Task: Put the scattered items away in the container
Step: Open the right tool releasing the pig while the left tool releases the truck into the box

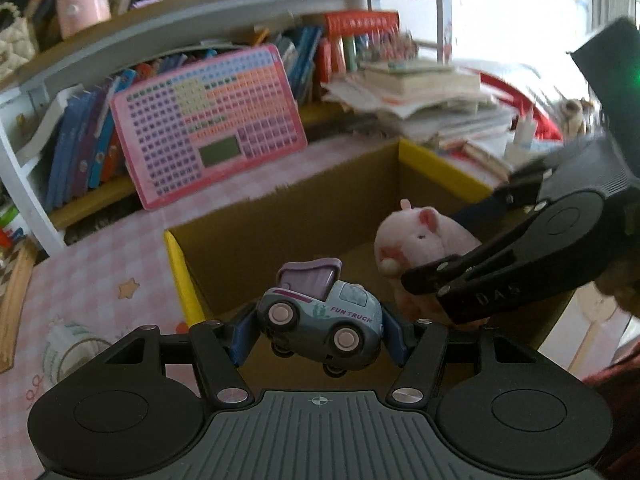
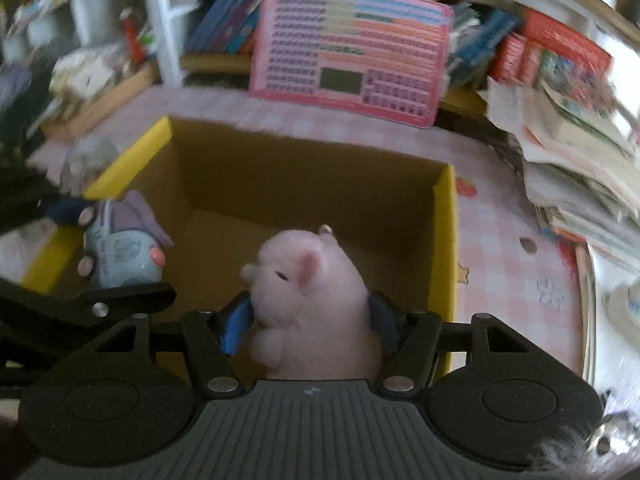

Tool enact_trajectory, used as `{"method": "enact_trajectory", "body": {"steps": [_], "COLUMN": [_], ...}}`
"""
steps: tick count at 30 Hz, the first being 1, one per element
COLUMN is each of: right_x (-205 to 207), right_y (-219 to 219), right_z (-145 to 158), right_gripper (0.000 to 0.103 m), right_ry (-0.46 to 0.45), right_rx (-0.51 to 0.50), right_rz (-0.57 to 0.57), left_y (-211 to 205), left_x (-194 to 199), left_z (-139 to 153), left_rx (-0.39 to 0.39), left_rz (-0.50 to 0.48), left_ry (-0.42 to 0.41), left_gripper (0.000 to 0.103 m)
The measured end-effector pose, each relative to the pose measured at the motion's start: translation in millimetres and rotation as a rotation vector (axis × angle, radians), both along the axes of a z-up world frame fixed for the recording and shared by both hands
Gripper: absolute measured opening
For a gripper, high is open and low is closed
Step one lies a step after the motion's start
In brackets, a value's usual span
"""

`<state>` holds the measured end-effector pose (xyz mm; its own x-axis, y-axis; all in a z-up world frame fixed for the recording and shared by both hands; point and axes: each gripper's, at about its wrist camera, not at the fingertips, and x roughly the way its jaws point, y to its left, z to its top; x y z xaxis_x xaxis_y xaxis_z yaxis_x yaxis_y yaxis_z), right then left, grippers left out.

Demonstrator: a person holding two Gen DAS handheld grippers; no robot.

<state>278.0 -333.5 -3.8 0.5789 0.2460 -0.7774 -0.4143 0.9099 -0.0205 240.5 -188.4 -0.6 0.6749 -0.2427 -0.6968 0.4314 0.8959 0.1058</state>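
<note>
Two toys hanging over the cardboard box (image 2: 312, 184)

The left gripper (image 1: 320, 330) is pinching a "FUN TRUCK" toy car (image 1: 320, 316); the right gripper (image 2: 310, 320) is squeezing what looks like a pink plush pig (image 2: 312, 300).

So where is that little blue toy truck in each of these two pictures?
Left wrist view: the toy truck sits low in the centre, clamped in the left gripper above the open cardboard box.
Right wrist view: the toy truck is at the left edge, over the box's left wall.
Shared landmark: the pink keyboard toy leaning behind the box.
</note>
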Motion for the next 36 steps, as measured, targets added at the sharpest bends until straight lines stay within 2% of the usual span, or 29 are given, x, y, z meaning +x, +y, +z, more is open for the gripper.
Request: {"method": "enact_trajectory", "body": {"steps": [8,11,13,17,21,29,36], "right_x": [4.0,2.6,1.0,-1.1,-7.3,-27.0,-43.7], "right_y": [12.4,15.1,15.9,11.0,4.6,-4.1,-13.4], "right_z": [-7.0,-8.4,-8.2,-4.1,1.3,20.3,34.8], "right_gripper": [0.058,0.066,0.068,0.075,0.079,0.083,0.084], "right_ry": [-0.016,-0.022,-0.025,-0.032,-0.046,-0.143,-0.198], "right_rx": [-0.088,-0.107,-0.112,-0.084,-0.034,0.049,0.139], "right_rz": [0.067,0.087,0.087,0.063,0.042,-0.016,-0.098], "left_y": [-4.7,-7.6,-8.8,-8.0,-3.3,9.5,23.8], "left_x": [5.8,6.0,5.0,-0.6,-8.8,-30.9,-49.7], "left_z": [-11.1,-12.8,-12.8,-7.2,3.8,27.3,35.9], "left_rx": [0.042,0.059,0.074,0.091,0.059,-0.013,-0.05], "left_rz": [0.003,-0.002,-0.002,0.018,0.054,0.149,0.205], "left_ry": [0.031,0.034,0.029,-0.013,-0.051,-0.13,-0.172], "left_gripper": [0.063,0.065,0.066,0.078,0.079,0.084,0.085]}}
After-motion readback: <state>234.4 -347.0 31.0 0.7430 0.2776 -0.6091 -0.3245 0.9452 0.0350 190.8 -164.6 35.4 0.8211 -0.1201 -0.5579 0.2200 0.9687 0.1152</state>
